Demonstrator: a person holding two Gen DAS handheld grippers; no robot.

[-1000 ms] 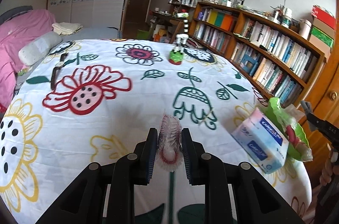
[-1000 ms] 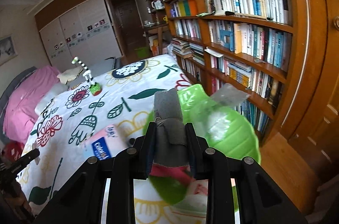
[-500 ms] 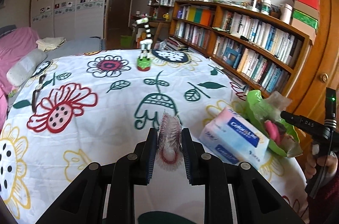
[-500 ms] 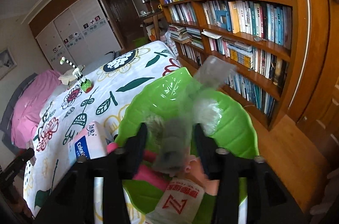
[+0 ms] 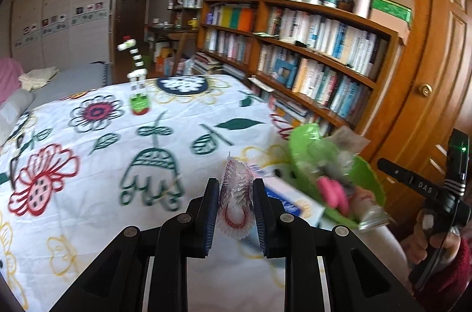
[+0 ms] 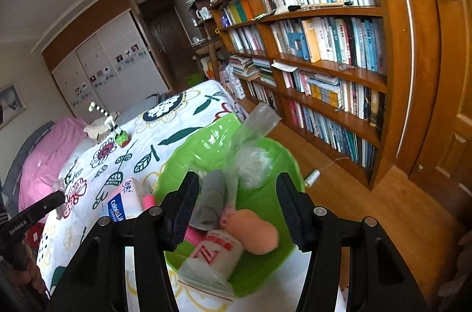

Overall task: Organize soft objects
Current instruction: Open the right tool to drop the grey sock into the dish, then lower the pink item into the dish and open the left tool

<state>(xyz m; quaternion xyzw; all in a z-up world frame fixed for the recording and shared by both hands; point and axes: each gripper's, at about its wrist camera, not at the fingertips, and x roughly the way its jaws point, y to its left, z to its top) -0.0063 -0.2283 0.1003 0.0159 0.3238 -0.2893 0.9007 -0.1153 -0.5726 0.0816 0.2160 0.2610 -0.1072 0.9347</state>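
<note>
Left tongs point(image 5: 235, 204): narrow, pads clamped on a small crinkly clear-wrapped soft item, pink and white with a red ring point(image 5: 235, 199). It sticks up between the pads, above the floral bedspread point(image 5: 88, 164).

Right tongs point(image 6: 236, 202): about half open, nothing gripped. They hang over the green bowl point(image 6: 265, 267). A grey soft piece point(image 6: 211, 199) lies in the bowl, just beside the left pad; cannot tell if it touches the pad.

Green bowl sits at the corner of the bed, on the bookshelf point(image 6: 324, 46) side. Contents visible from the right wrist view:
- peach foam-like lump point(image 6: 253, 232), near the front rim
- clear zip bag with a white, red-printed pack point(image 6: 212, 256), hanging over the front rim
- clear plastic bag with white stuffing point(image 6: 253, 152), standing up at the back
- pink item point(image 6: 149, 201) at the left rim, mostly hidden by the tongs

Tissue pack, blue and white point(image 6: 121, 204), lies on the bedspread touching the bowl's left side. In the left wrist view it is blurred and partly behind the tongs.

Striped giraffe toy on a green base point(image 5: 137, 81) stands upright mid-bed, well apart from the bowl.

Person's hand point(image 5: 427, 235) with a dark red sleeve holds the right tongs' handle at the right edge of the left wrist view.
</note>
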